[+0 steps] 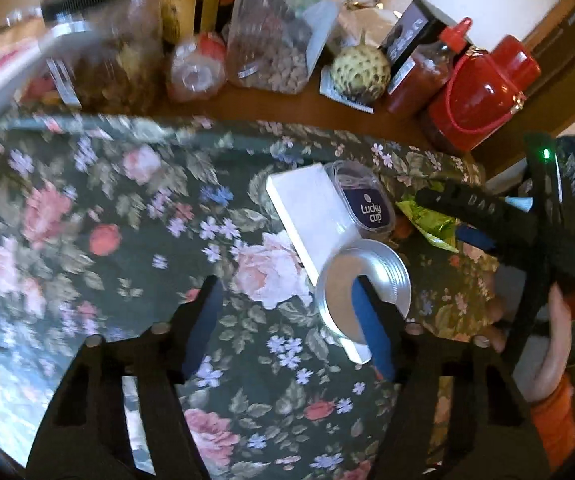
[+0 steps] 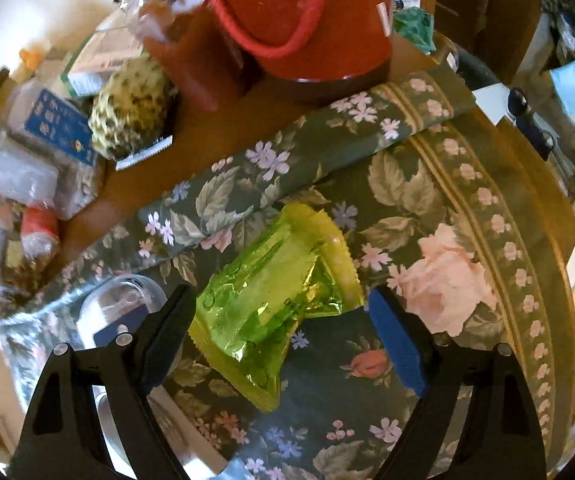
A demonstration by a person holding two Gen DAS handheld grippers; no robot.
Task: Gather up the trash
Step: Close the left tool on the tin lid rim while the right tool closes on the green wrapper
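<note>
Right wrist view: right gripper [image 2: 283, 324] points steeply down with its jaws spread wide, straddling a crumpled green foil wrapper [image 2: 275, 312] that lies flat on the floral tablecloth [image 2: 467, 208]; pads sit either side and neither visibly presses it, so not gripped yet. That's the obvious trash item, lined up lengthwise between the fingers, probably so a close pinches it across the narrow waist. Left wrist view: left gripper [image 1: 287, 320] is partly open with nothing between the jaws, only cloth; its right blue pad overlaps a round metal lid [image 1: 363, 292] that rests on a white box [image 1: 311, 220], contact unclear. A clear Lucky cup lid [image 1: 363, 204] lies just beside the box. Motion blur on this side. Jars, a sauce bottle [image 1: 427, 68], a custard apple [image 1: 361, 72] and a red container [image 1: 487, 88] stand on bare wood behind the cloth, looks like storage, not trash.
</note>
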